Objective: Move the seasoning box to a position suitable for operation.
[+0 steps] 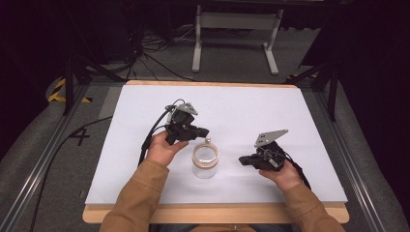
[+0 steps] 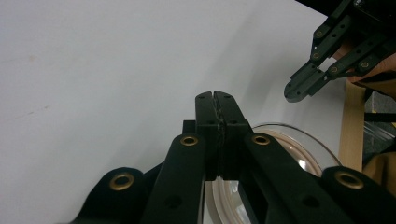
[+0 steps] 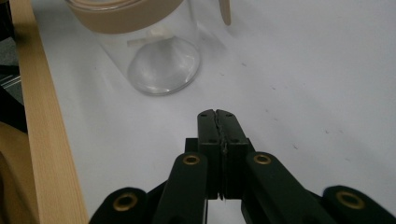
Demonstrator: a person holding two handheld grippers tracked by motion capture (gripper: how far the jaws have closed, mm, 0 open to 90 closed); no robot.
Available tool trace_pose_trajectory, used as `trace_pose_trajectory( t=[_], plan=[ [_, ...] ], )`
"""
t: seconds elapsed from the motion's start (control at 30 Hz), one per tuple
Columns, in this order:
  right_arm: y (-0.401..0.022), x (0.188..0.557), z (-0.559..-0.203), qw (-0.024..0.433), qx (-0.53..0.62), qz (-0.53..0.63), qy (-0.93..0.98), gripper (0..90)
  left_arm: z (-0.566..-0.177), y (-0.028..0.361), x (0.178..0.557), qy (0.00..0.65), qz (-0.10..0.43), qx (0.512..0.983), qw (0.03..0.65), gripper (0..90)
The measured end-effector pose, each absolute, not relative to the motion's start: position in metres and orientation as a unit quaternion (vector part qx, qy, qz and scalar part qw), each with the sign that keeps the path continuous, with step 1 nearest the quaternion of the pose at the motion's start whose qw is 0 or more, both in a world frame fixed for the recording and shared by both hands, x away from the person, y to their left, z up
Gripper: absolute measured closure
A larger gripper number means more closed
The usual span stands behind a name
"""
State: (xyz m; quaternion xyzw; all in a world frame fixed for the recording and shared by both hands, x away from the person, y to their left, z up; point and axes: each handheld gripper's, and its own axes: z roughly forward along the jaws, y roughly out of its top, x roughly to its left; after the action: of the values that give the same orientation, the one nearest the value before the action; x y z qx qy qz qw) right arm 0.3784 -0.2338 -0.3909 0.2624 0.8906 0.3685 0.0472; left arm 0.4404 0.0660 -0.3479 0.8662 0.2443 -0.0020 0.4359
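A clear glass jar with a tan band around its upper wall stands upright on the white desk, toward the near edge and roughly midway between the person's two hands. In the high view a small round knob-like piece sits just beyond the jar's rim; whether it touches the jar cannot be told. The left gripper hovers just beside and above the far left side of the jar, its tips pointing toward the right, with its jaws pressed flat together and nothing between them; in the left gripper view the closed tips rise over the curved glass rim of the jar, which lies below and to the right of them. The right gripper is held to the right of the jar, near it but apart, pointing toward it, and its jaws are likewise closed on nothing; in the right gripper view the joined tips aim across bare desk at the jar, whose round base rests on the white surface close to the light wooden edge strip. Tan sleeves cover both forearms, and a black cable trails from the left gripper.
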Motion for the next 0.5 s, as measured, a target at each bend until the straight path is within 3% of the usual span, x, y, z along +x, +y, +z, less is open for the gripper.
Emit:
trace_pose_trajectory(
  t=[0.5],
  plan=[
    [-0.2306,0.3749,-0.3906,0.044,0.258,0.372,0.891,89.3,-0.3509,0.0614,0.4428,0.248,-0.001,0.870,0.426,89.1]
  ],
)
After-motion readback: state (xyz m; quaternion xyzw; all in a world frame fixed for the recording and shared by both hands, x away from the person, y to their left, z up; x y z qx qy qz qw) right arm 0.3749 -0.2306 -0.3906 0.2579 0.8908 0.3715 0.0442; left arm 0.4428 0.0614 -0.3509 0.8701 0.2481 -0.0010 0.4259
